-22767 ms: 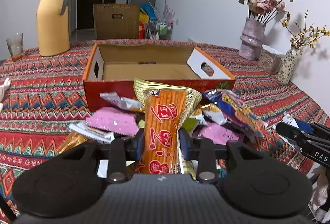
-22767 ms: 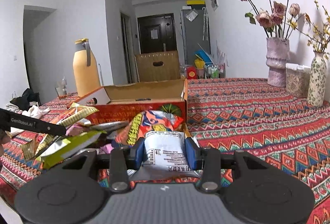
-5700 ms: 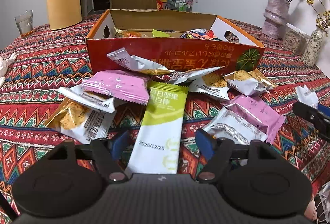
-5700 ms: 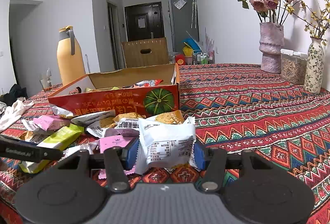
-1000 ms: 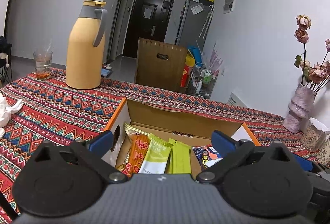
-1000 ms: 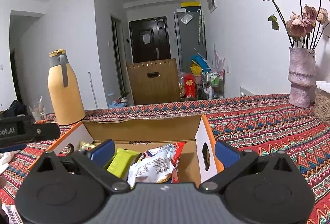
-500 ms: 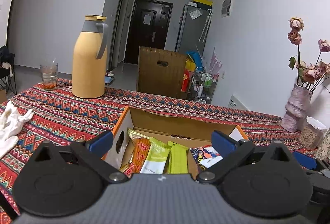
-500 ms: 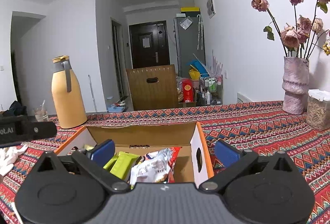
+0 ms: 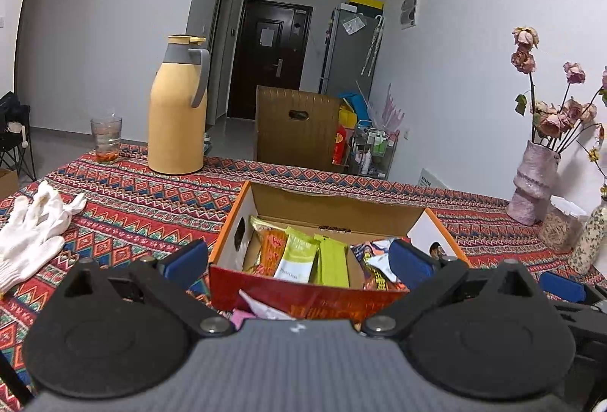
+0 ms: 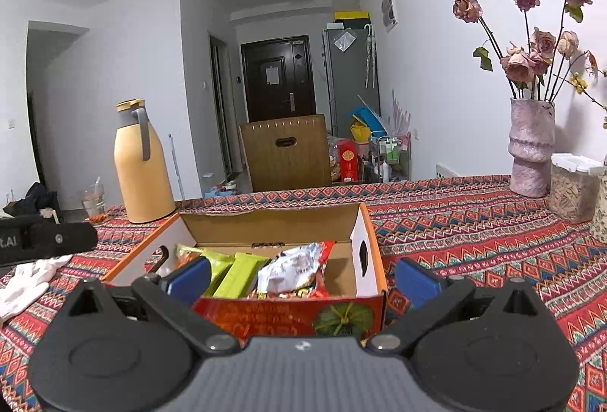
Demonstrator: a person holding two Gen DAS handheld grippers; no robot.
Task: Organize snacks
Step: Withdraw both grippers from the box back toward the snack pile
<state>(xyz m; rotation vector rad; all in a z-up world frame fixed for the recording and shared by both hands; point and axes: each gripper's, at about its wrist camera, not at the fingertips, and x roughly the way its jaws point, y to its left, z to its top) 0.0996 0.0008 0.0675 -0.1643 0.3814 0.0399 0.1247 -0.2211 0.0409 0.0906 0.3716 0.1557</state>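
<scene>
An orange-and-red cardboard box point(image 9: 334, 207) point(image 10: 373, 245) stands open on the patterned tablecloth. Inside it lie an orange snack pack point(image 9: 271, 252), green bars point(image 9: 297, 254) point(image 10: 242, 273) and a silvery packet point(image 10: 294, 268). A pink packet point(image 9: 242, 317) and a white one point(image 9: 261, 307) lie on the cloth in front of the box. My left gripper point(image 9: 297, 260) hovers above the box's near wall, open and holding nothing. My right gripper point(image 10: 303, 277) is also open and holds nothing, raised before the box front.
A yellow thermos point(image 9: 176, 108) and a glass point(image 9: 106, 139) stand at the back left. White gloves point(image 9: 34, 226) lie on the left. A pink vase of dried roses point(image 10: 531, 150), a jar point(image 10: 573, 188) and a patterned vase point(image 9: 590, 237) stand at the right. A wooden chair back point(image 9: 296, 127) rises behind the table.
Both grippers have pulled back and risen from the box over the last second, so more of the box and table shows. Both stay open and hold nothing.
</scene>
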